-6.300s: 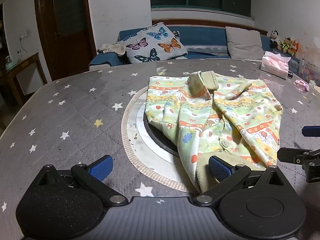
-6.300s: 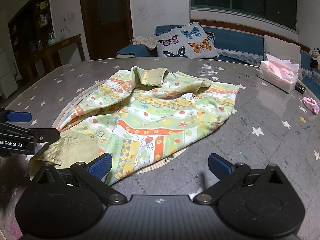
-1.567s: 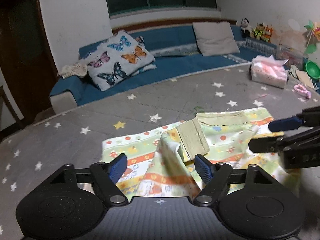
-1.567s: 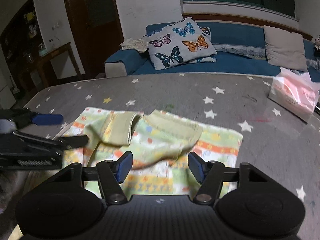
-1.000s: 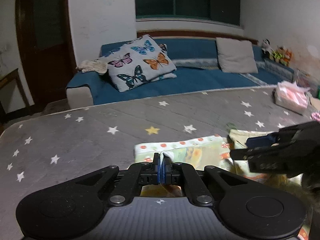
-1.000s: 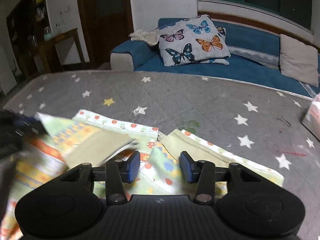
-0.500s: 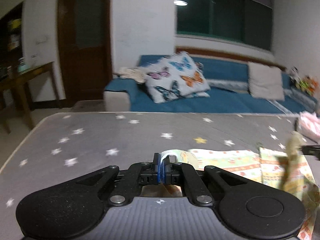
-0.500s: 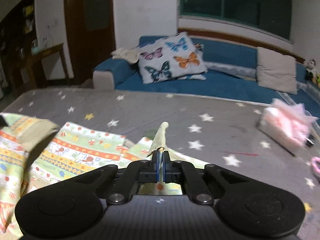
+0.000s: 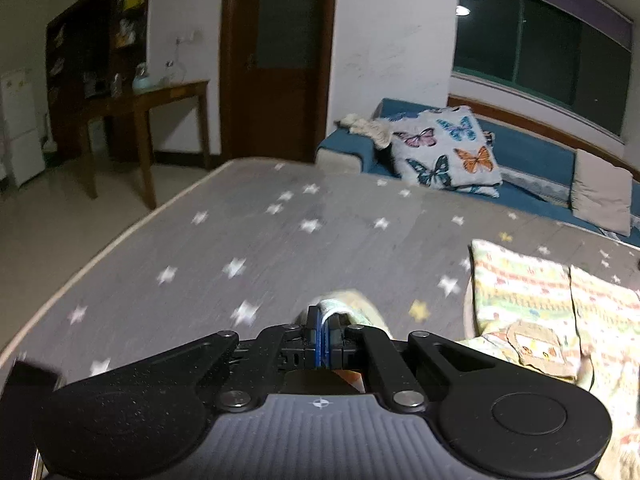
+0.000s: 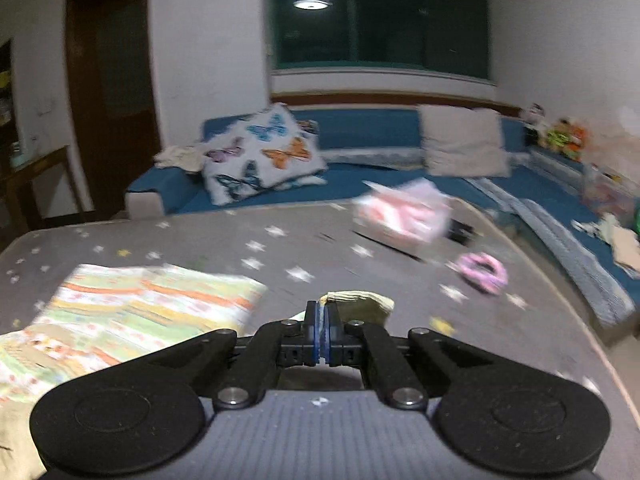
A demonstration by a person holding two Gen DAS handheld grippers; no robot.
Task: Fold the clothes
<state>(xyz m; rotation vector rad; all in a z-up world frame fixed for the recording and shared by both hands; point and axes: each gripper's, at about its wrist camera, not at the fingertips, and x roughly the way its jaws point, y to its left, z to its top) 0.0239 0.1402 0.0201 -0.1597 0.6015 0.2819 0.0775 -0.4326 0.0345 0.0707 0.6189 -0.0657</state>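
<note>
A child's yellow-green patterned jacket (image 9: 524, 292) lies on the grey star-print table (image 9: 240, 248). In the left wrist view it spreads to the right of my left gripper (image 9: 323, 326), which is shut on one olive-cuffed sleeve end (image 9: 348, 304). In the right wrist view the jacket (image 10: 140, 312) lies to the left, blurred by motion. My right gripper (image 10: 321, 320) is shut on the other sleeve cuff (image 10: 356, 302), which pokes out just beyond the fingertips. The two sleeves are drawn out to opposite sides of the jacket body.
A pink tissue pack (image 10: 404, 216) and a pink scrunchie (image 10: 482, 270) lie on the table's far right. The left table edge (image 9: 120, 240) drops to the floor. Behind stand a blue sofa (image 10: 360, 136) with a butterfly pillow (image 9: 444, 152), a wooden side table (image 9: 132, 120) and a door.
Both grippers, shut on the sleeve cuffs, have swung outward, left one to the left and right one to the right. The jacket body has slid to the side in each view.
</note>
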